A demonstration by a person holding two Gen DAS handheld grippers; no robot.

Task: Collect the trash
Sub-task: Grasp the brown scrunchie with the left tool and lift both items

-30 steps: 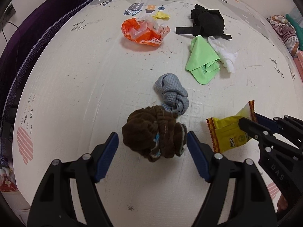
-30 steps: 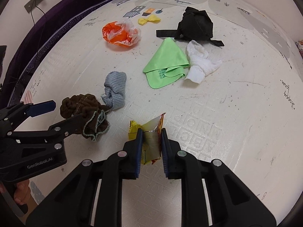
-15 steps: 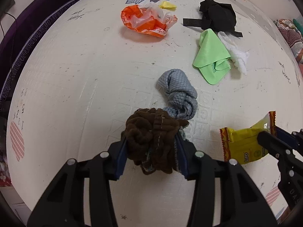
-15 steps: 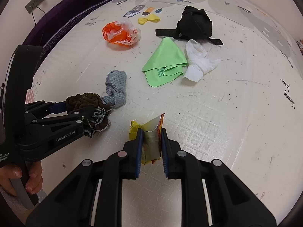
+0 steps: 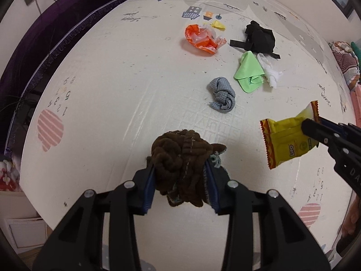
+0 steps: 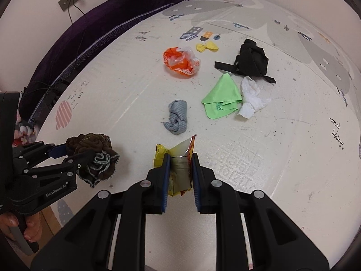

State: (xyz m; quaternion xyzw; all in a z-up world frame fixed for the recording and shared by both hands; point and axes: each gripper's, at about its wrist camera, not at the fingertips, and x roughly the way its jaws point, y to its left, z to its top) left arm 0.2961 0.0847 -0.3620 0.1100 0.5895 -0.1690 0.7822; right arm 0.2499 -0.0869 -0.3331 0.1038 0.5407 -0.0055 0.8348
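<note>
Left claw (image 5: 180,180) clamped on crumpled brown knitted cloth (image 5: 180,164), right claw (image 6: 180,169) pinching yellow plastic snack wrapper (image 6: 178,160), both above white printed floor mat (image 6: 282,146), grey rag (image 6: 177,116), green cloth (image 6: 222,98) beyond

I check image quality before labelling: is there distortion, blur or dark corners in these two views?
Left wrist view: strong fisheye bend, black corners, the brown cloth sharp, a soft shadow on the mat behind it. Right wrist view: same curved mat edges and dark corners, the yellow wrapper sharp, no glare.
</note>
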